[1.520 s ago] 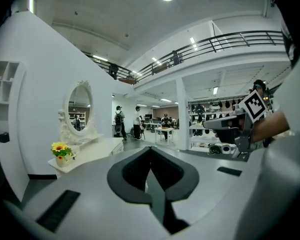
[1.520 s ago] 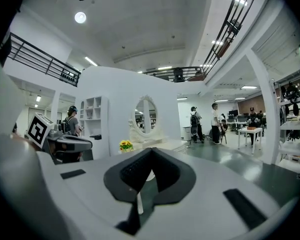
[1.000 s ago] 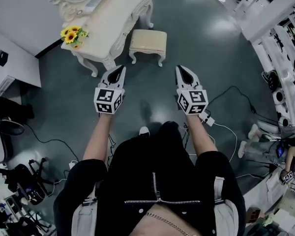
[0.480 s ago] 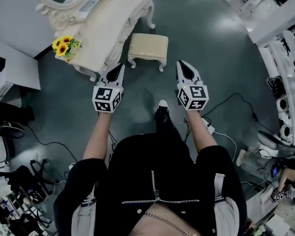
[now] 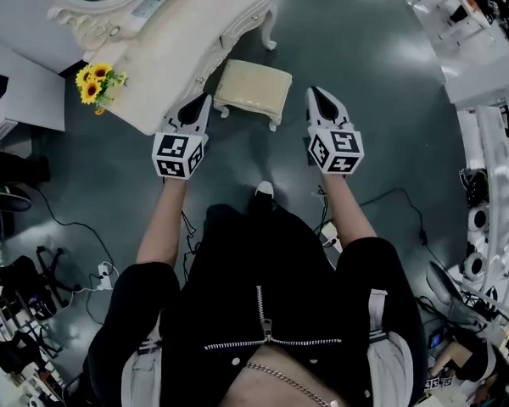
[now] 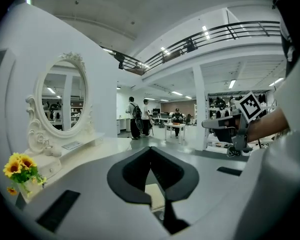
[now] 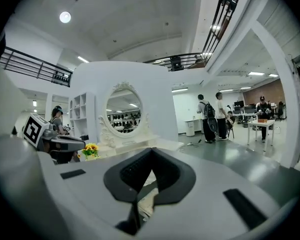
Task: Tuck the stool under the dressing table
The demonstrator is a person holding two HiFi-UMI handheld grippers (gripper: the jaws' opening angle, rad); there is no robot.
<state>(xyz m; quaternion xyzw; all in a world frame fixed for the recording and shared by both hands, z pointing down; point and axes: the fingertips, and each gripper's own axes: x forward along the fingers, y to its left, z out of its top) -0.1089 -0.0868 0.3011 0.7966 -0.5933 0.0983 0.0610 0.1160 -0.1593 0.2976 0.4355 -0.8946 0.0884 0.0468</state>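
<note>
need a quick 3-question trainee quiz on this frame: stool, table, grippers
1. True or false: the stool is tucked under the dressing table.
2. The sunflowers stand: A) on the dressing table, B) on the stool, C) on the floor.
3. Fill in: the jaws of the left gripper and the right gripper are both ____.

Key
1. False. It stands out on the floor beside the table.
2. A.
3. Shut, with nothing held.

left gripper point(image 5: 203, 102), right gripper point(image 5: 316, 97), jaws together
</note>
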